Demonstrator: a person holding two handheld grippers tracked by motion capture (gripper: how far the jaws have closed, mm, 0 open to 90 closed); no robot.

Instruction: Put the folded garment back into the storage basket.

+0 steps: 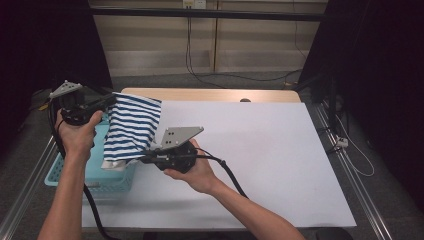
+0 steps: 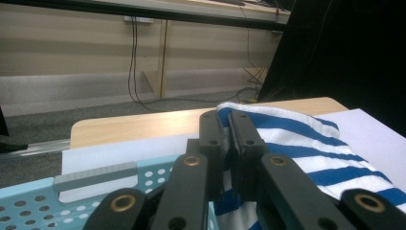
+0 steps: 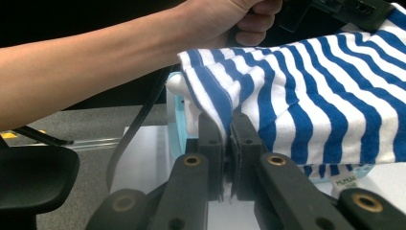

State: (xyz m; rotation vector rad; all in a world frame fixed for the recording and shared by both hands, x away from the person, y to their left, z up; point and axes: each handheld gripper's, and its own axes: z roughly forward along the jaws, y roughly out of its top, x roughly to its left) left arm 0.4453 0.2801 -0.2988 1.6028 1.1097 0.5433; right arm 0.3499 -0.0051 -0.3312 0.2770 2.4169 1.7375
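A blue-and-white striped cloth (image 1: pixel 131 127) hangs stretched in the air between my two grippers, above the left part of the table. My left gripper (image 1: pixel 111 101) is shut on its far upper corner; in the left gripper view the striped cloth (image 2: pixel 306 143) runs out from between the closed jaws of the left gripper (image 2: pixel 227 125). My right gripper (image 1: pixel 146 158) is shut on the near lower edge; in the right gripper view the cloth (image 3: pixel 325 91) spreads up and right from the pinched jaws of the right gripper (image 3: pixel 227 130).
A light blue perforated basket (image 1: pixel 95 175) stands on the table's left edge under the cloth, and its rim (image 2: pixel 72 184) lies just below my left gripper. White sheet (image 1: pixel 270 150) covers the table to the right. Cables hang on the far wall.
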